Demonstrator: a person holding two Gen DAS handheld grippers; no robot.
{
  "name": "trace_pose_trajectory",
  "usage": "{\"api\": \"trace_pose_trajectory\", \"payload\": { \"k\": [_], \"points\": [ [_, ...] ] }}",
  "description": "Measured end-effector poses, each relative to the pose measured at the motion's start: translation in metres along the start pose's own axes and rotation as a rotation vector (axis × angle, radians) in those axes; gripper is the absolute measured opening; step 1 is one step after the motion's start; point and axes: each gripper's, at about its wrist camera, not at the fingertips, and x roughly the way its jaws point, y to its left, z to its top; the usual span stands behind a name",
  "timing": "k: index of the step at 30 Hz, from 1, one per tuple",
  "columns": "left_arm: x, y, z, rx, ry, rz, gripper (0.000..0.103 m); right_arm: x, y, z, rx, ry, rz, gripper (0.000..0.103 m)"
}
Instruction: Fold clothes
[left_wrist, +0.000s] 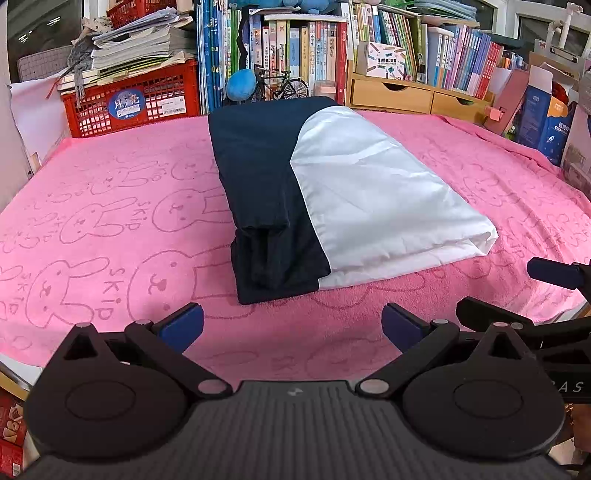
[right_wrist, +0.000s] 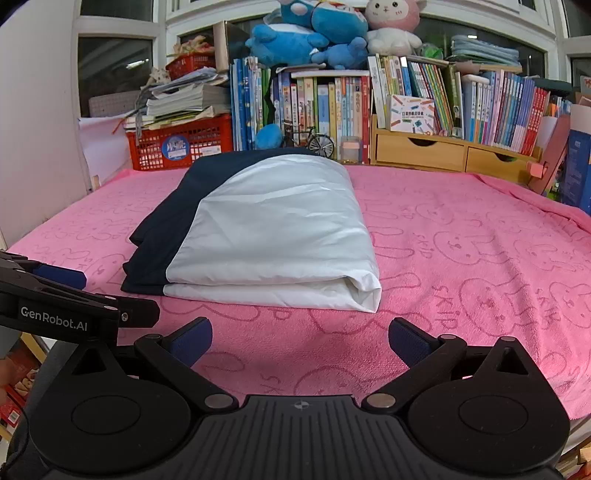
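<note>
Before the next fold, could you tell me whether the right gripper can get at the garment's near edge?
Probably yes: the right gripper is open, and only bare pink towel lies between it and the garment.

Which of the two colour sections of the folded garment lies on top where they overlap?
The white section lies on top: its curved edge overlaps the navy section, which shows only along the garment's left side.

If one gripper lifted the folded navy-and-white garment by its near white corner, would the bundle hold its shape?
Probably not. The folded garment is thin, creased cloth in loose stacked layers, so it would likely droop and unfold. The white panel has a sheen, so it may slide. It looks light, and the pink towel beneath could drag along.
</note>
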Motion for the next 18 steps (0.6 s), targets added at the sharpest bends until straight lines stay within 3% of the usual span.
{"api": "trace_pose_trajectory", "payload": {
  "k": [18],
  "points": [
    [-0.0007, 0.0026, -0.0007, 0.007, 0.004, 0.009, 0.103, 0.0009, 0.0001, -0.0003, -0.004, 0.004, 0.001, 0.103]
  ]
}}
